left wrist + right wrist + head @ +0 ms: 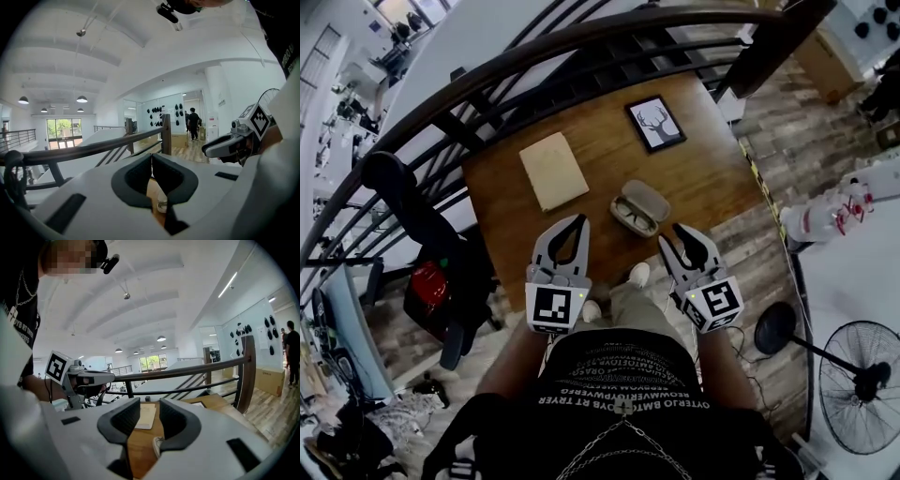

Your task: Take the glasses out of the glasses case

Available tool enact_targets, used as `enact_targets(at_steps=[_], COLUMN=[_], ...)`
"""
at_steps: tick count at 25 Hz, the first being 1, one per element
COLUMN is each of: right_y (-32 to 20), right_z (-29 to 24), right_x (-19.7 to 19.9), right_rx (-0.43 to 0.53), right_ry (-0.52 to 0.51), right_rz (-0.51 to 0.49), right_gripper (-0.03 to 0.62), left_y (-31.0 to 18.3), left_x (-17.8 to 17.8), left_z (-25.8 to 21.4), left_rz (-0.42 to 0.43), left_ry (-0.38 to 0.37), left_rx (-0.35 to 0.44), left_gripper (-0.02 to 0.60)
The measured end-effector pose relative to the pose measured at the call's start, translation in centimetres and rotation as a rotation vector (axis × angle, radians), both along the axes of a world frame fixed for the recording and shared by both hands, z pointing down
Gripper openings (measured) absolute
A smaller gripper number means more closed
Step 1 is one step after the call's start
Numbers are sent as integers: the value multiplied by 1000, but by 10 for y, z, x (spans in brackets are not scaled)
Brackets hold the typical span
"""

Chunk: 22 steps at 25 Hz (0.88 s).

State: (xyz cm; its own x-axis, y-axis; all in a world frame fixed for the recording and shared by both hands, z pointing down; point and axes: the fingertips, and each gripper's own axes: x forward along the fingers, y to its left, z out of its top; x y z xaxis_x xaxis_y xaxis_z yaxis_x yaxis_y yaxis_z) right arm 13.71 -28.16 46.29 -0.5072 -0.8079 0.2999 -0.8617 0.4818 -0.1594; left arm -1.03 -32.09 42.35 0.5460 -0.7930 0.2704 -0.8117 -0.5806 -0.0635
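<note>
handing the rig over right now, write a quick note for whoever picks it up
Left gripper: shut, empty, held near the table's near edge.
Right gripper: open, empty, alongside the left.
Glasses case: lies open on the wooden table, just ahead of both grippers; neither touches it.
Glasses: lying inside the case.
Done: the lid is open.
Left: grasp the glasses and lift them out of the case.

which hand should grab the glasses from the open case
Probably right: the right hand-held gripper is slightly nearer the open glasses case, jaws apart; the left hand-held gripper is shut.
</note>
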Motion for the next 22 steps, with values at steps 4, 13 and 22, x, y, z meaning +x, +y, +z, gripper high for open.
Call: enact_targets(at_steps=[4,13,22], right_y=[-12,-29,-29], right_z=[20,76,136], right_x=[6,6,7], right_rx=[-37,-126,-212], right_ry=[-9,-17,-4], right_rz=[-13,-60,-88], right_gripper=[121,126,127], left_y=[-7,-24,-25], left_x=[11,15,26], left_z=[13,35,68], left_rz=[9,-35,-4], left_ry=[-13,37,-1], left_rx=[-17,-32,-28], left_gripper=[29,28,29])
